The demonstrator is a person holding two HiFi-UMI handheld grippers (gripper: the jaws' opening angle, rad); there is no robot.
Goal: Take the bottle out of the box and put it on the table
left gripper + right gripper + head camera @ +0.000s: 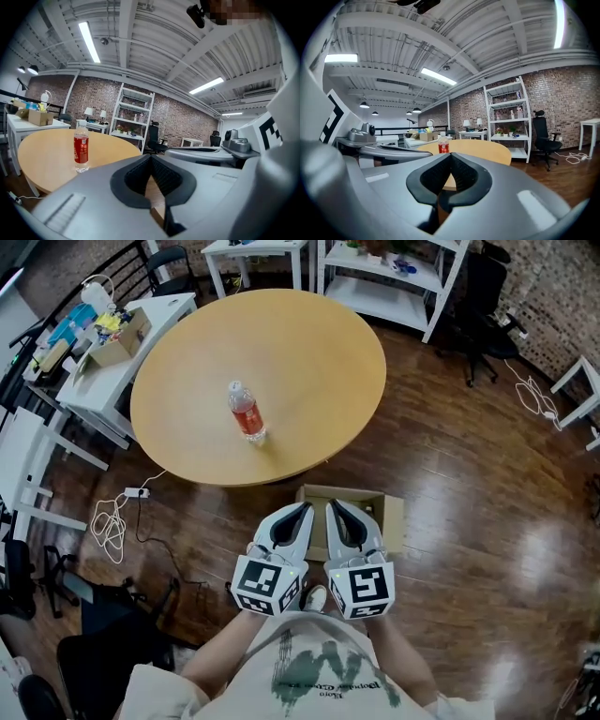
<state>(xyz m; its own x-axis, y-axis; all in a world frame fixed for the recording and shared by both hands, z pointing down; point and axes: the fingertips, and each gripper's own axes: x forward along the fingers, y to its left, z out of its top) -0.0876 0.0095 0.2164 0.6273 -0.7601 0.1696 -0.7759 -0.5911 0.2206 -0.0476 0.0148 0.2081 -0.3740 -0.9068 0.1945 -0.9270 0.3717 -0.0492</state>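
Observation:
A clear bottle (pixel 247 412) with a red label stands upright on the round wooden table (pixel 309 343), left of its middle. The open cardboard box (pixel 389 514) sits on the floor by the table's near edge, partly hidden behind my grippers. My left gripper (pixel 302 512) and right gripper (pixel 336 508) are side by side above the box, both shut and holding nothing. In the left gripper view the bottle (pixel 81 149) stands well beyond the closed left gripper (pixel 150 160). In the right gripper view the bottle (pixel 443 144) shows far off, just over the closed right gripper (pixel 451 157).
A white desk (pixel 112 371) with a cluttered cardboard box stands left of the table. White shelving (pixel 394 282) and a black office chair (pixel 483 306) are at the back. A power strip with cables (pixel 117 517) lies on the wooden floor at the left.

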